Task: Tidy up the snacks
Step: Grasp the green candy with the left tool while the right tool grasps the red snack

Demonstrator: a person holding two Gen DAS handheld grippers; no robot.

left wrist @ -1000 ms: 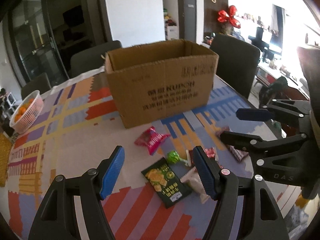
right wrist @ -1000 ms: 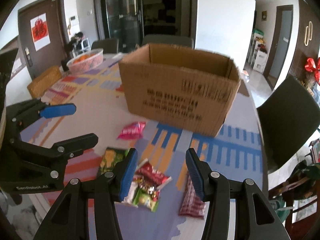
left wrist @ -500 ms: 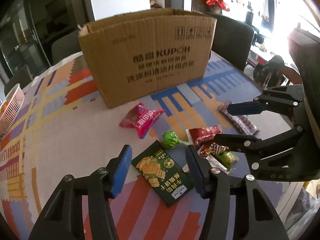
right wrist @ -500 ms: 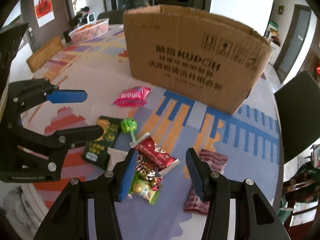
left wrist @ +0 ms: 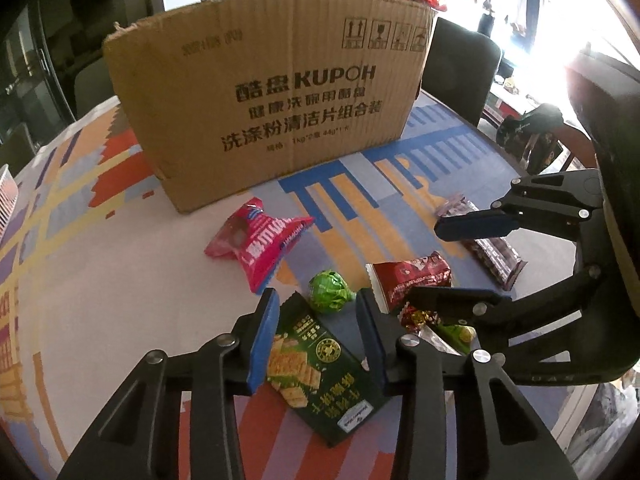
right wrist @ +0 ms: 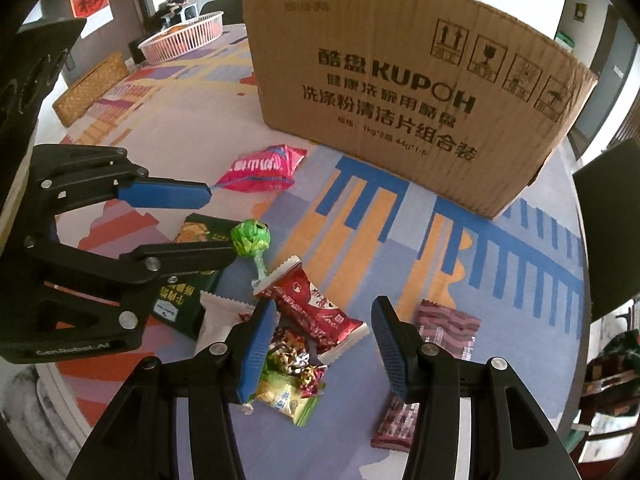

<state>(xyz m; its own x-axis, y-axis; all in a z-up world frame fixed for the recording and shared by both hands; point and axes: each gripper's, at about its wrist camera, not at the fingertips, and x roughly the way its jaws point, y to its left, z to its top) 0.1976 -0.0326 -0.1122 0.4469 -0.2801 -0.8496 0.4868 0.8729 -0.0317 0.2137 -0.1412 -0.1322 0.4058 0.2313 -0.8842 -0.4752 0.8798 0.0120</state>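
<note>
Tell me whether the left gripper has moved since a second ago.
Yes. The left gripper has dropped toward the table, now straddling the green cracker packet; the cardboard box looms larger.

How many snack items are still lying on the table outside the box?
7: pink bag nearest the cardboard box, green lollipop, dark green cracker pack, red bar, white packet, green-foil pile, maroon strip. More may hide.

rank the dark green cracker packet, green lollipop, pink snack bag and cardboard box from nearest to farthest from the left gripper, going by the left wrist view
1. Dark green cracker packet, between the closing fingers of the left gripper.
2. Green lollipop, just past the fingertips.
3. Pink snack bag, farther out, slightly left.
4. Cardboard box, at the back.
</note>
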